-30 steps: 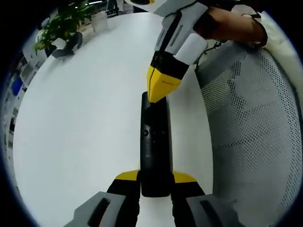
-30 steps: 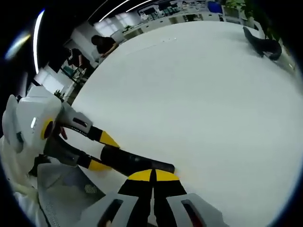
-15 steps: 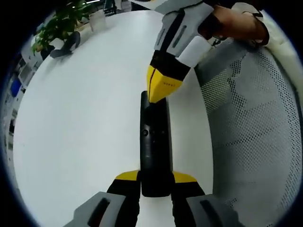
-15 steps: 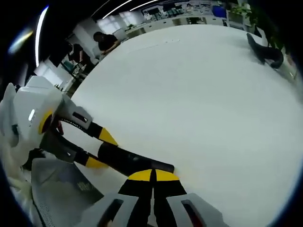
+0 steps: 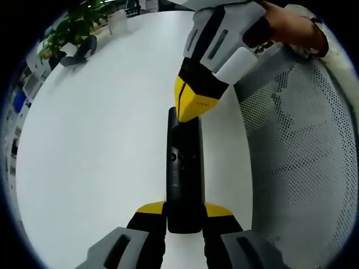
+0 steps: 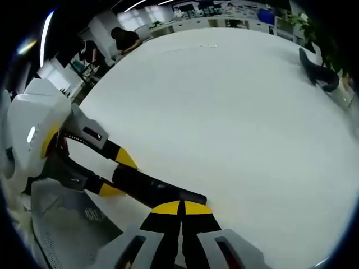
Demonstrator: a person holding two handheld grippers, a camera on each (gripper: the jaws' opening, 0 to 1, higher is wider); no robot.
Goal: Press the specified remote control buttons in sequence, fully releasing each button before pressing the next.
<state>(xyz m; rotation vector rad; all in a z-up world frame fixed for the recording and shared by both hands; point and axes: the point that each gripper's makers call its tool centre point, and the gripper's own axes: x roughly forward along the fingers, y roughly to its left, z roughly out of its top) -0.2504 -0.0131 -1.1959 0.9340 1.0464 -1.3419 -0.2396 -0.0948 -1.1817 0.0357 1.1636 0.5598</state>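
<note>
Little has shifted since a second ago: in the left gripper view the right tool [image 5: 193, 106] has grown slightly larger in the upper middle of the frame, and its closed yellow tip hangs over the far end of the remote [image 5: 183, 168] as before; whether it touches, I cannot tell. The remote itself has not moved.

It lies flat on the white bench [image 5: 90, 145], running up the centre of the left gripper view, its near end clamped between the yellow pads of the left tool [image 5: 184, 216]. In the right gripper view the remote [image 6: 151, 190] shows at lower left, held from its far end by the left tool [image 6: 112, 171], with the right tool [image 6: 180, 208] pinched shut on nothing at the bottom centre, its tip just above the remote's near end.

The remote is a slim, stiff black bar with a smooth hard shell and small buttons down its face. It is probably light and apt to slide on the glossy bench, so gripping its long edges at one end, as now, seems sound, leaving the buttons free.

A grey mesh chair back [image 5: 303, 162] fills the right side, and a potted plant [image 5: 67, 31] sits at upper left.
</note>
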